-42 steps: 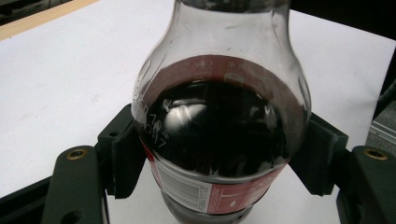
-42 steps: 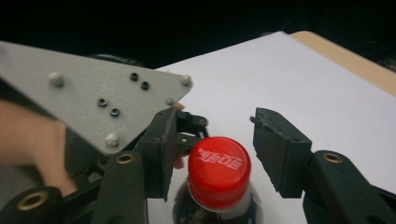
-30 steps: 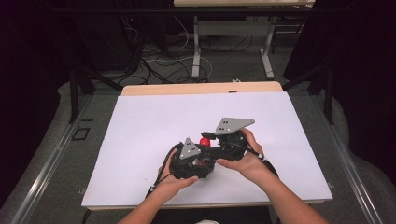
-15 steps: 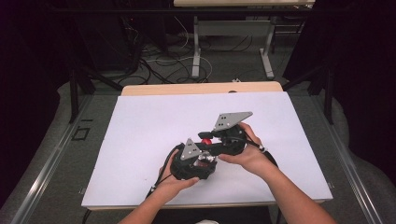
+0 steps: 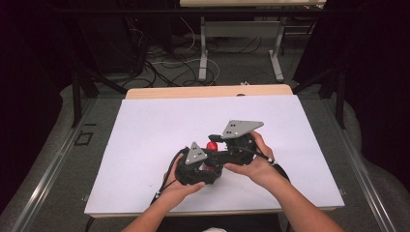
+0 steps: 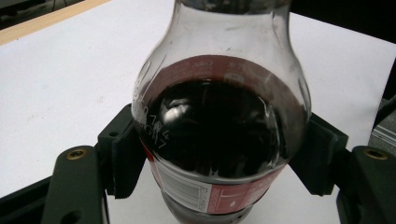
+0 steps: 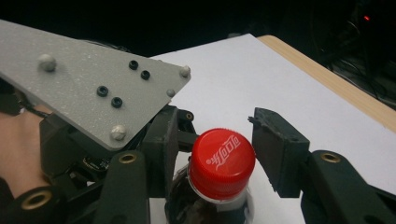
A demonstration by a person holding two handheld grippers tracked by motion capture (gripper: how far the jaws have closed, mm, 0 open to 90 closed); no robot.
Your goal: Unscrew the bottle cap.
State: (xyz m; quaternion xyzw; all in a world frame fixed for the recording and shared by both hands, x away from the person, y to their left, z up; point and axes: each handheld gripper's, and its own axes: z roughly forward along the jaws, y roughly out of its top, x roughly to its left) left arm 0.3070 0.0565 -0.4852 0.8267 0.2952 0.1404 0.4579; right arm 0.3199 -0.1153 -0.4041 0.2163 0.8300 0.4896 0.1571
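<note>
- While we look down from the high view, the left gripper and right gripper meet near the middle of the white table, toward its near edge.
- We see the left gripper clamped on the cola bottle: both pads press the sides at the top of the red label.
- Bottle stands upright on the table, dark drink inside, clear neck above.
- We see the red cap between the right gripper's jaws; the jaws have just been opening.
- Right pad stands just clear of the cap; left pad sits close by it, contact we cannot tell. We call this gripper narrowly open, not gripping.
- Cap shows as a red dot between the two grippers from above.
- Grey plate of the left gripper shows just behind the cap.
</note>
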